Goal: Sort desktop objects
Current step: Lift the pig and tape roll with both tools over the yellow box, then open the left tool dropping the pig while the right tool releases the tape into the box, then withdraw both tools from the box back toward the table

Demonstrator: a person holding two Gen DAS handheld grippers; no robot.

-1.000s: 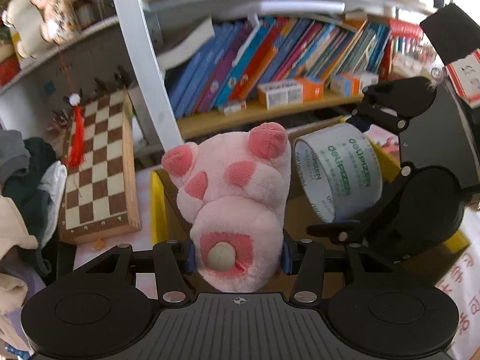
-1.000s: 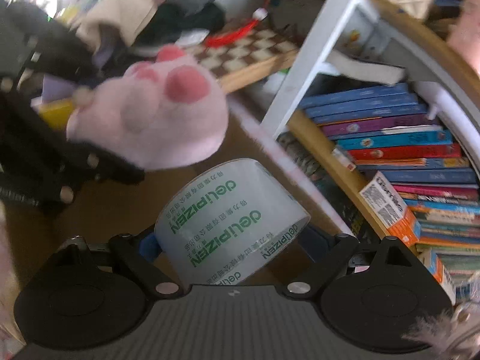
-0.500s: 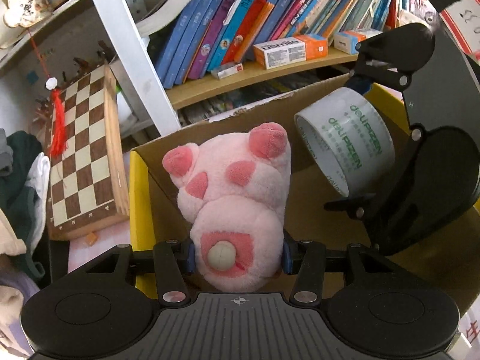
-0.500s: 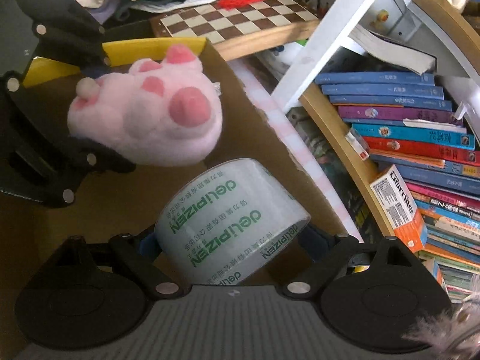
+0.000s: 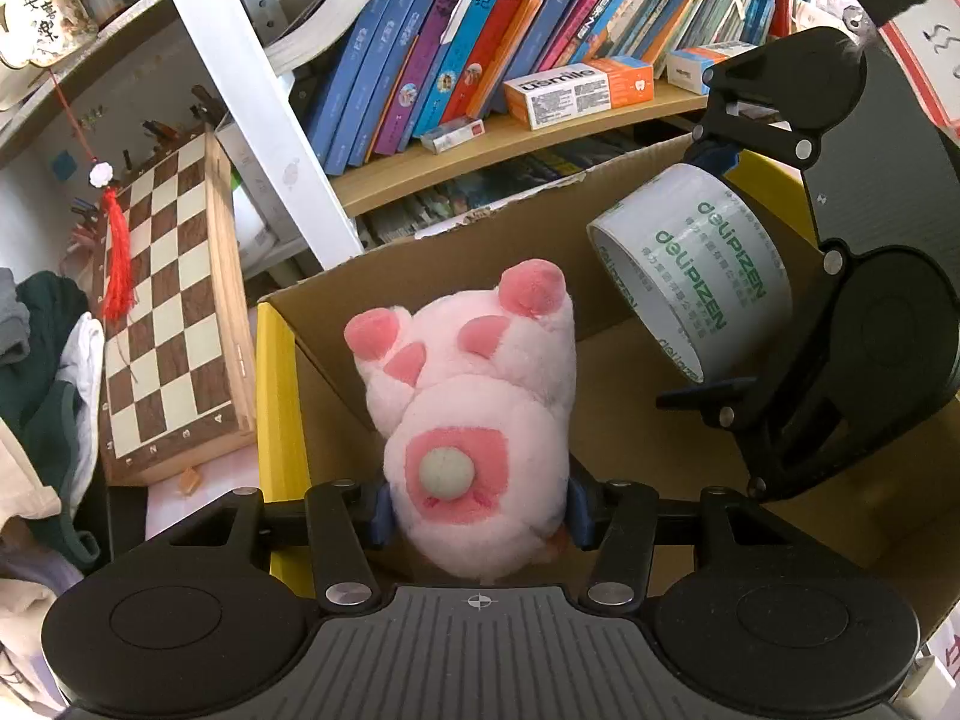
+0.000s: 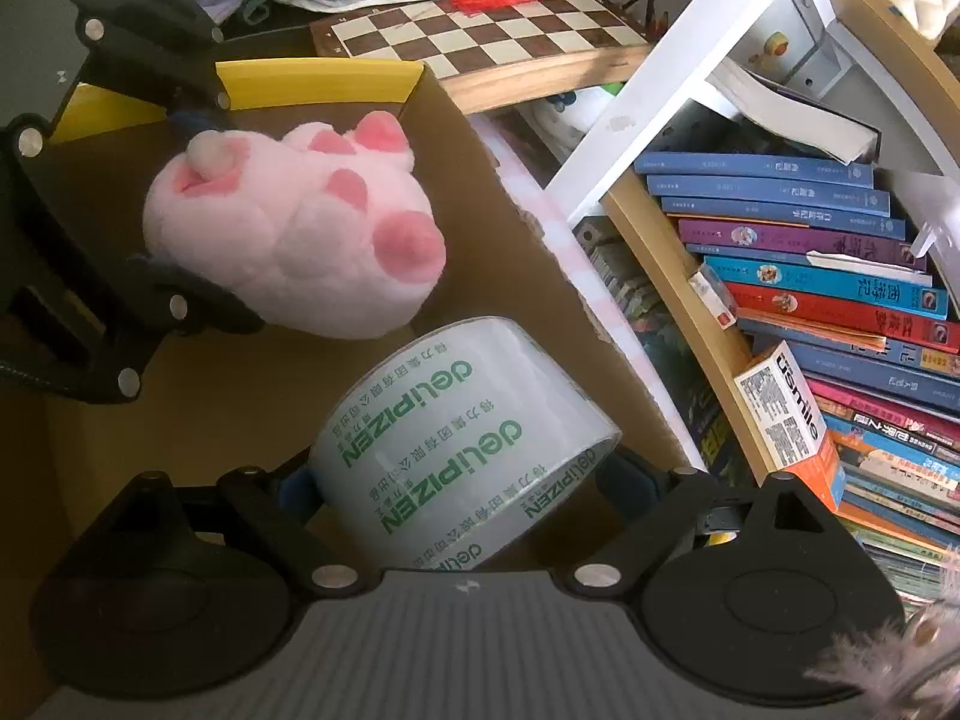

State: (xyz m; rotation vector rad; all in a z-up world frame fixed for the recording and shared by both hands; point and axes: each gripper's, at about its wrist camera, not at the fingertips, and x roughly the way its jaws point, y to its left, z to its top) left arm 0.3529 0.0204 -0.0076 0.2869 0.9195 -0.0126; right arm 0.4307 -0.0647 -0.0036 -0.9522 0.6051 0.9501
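We hold a pink plush toy [image 5: 474,414] in our left gripper [image 5: 477,507], whose fingers [image 5: 379,510] press in on both sides of the toy's rounded rear end, where a small pale tail sits in a darker pink patch. The toy points away from the left wrist camera, its pink-soled paws raised toward the shelving, and it hangs above the open cardboard box [image 5: 456,246]. Our right gripper [image 6: 465,480] carries a roll of clear packing tape [image 6: 462,438] printed with green lettering, its fingers [image 6: 630,477] closed against the roll's two flat sides so that the roll lies tilted between them. Both loads are over the box interior, the tape just beside the toy and to its right, the two apart from each other. The box has a yellow edge [image 5: 273,414] along its left wall. Outside the box on the left, a wooden chessboard [image 5: 165,312] leans nearby with a red tassel [image 5: 117,261] hanging over it, and a heap of clothes [image 5: 42,372] lies beyond it. Behind the box, a wooden shelf holds a row of leaning books [image 5: 480,36] and an orange and white carton [image 5: 576,90] lying in front of them.
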